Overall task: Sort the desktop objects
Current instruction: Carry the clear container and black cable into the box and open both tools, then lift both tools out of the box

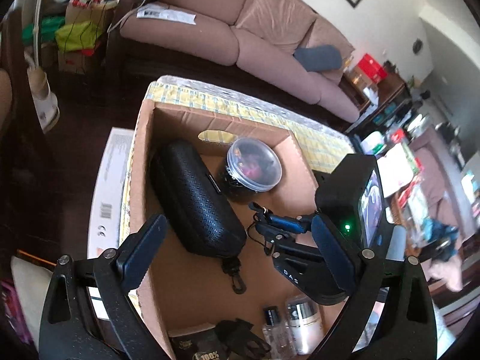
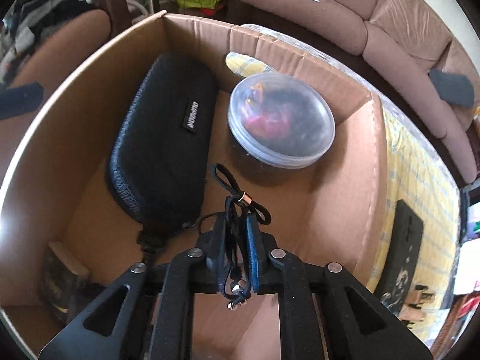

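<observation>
Two fingers of your right gripper [image 2: 237, 240] pinch the limp, light dark-blue cord lanyard [image 2: 237, 210] above the brown cardboard box [image 2: 90, 96], so grip its bunched middle, while your left gripper [image 1: 237, 249] hangs spread and empty.

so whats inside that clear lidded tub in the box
Through the clear tub lid, something pink-red, an orange bit and dark items show; the cloudy lid hides what they are.

Matt corrugated cardboard box [image 2: 354, 180] w/ creased walls holds a black textured fabric-look case [image 2: 162, 150], a clear smooth plastic tub [image 2: 282, 126] w/ glossy lid beside it, & a thin dark cord strap [image 2: 240, 207] w/ small shiny metal bits.
</observation>
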Action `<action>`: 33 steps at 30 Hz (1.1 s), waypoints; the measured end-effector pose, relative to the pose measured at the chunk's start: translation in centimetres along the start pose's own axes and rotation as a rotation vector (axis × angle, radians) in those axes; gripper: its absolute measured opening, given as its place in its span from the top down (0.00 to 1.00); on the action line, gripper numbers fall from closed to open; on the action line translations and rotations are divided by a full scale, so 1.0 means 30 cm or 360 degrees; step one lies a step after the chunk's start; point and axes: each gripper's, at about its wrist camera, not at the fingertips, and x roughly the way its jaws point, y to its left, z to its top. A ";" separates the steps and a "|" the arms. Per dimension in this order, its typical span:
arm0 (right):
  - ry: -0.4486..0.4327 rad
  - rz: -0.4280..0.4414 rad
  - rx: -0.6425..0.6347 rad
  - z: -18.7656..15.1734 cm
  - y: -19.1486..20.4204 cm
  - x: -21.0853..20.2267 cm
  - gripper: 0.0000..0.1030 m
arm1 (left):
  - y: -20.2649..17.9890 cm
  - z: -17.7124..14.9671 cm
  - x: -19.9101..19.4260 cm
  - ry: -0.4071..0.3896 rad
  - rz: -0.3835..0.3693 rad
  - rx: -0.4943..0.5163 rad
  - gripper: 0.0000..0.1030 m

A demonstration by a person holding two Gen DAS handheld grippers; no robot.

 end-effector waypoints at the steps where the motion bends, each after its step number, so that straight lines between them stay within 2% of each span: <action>1: -0.0012 -0.0020 -0.0009 0.003 0.001 -0.003 0.82 | 0.014 -0.001 -0.001 -0.0003 -0.0002 -0.0021 0.06; 3: -0.0049 -0.0025 -0.0007 0.006 -0.001 -0.018 0.75 | 0.027 -0.006 -0.005 -0.0007 0.0006 -0.0026 0.06; 4: -0.0076 -0.0021 0.0011 0.004 -0.008 -0.032 0.67 | 0.030 -0.008 -0.008 -0.0006 0.0003 -0.0023 0.06; 5: -0.0114 -0.0002 0.0038 0.000 -0.018 -0.053 0.65 | 0.032 -0.010 -0.012 -0.0009 0.0002 -0.0020 0.06; 10: -0.0259 0.0223 0.0248 -0.019 -0.090 -0.144 0.65 | 0.042 -0.011 -0.030 -0.0025 -0.0048 -0.0050 0.06; 12: -0.0272 0.0310 0.0333 -0.021 -0.114 -0.156 0.62 | 0.037 -0.012 -0.035 -0.0028 -0.0062 -0.0045 0.06; 16: -0.0286 0.0295 0.0409 -0.004 -0.131 -0.170 0.57 | 0.028 -0.016 -0.044 -0.0033 -0.0073 -0.0033 0.06; 19: -0.0317 0.0311 0.0444 0.008 -0.108 -0.197 0.50 | 0.036 -0.013 -0.051 -0.0042 -0.0088 -0.0046 0.06; 21: -0.0342 0.0381 0.0475 0.015 -0.100 -0.207 0.49 | 0.044 -0.009 -0.054 -0.0049 -0.0105 -0.0065 0.06; 24: -0.0292 0.0536 0.0488 0.042 -0.073 -0.182 0.48 | 0.055 -0.005 -0.067 -0.0065 -0.0127 -0.0094 0.05; 28: -0.0191 0.0545 0.0464 0.073 -0.020 -0.121 0.48 | 0.075 0.000 -0.088 -0.0087 -0.0145 -0.0124 0.05; 33: -0.0118 0.0663 0.0656 0.071 -0.052 -0.037 0.40 | 0.095 0.003 -0.100 -0.0099 -0.0161 -0.0149 0.05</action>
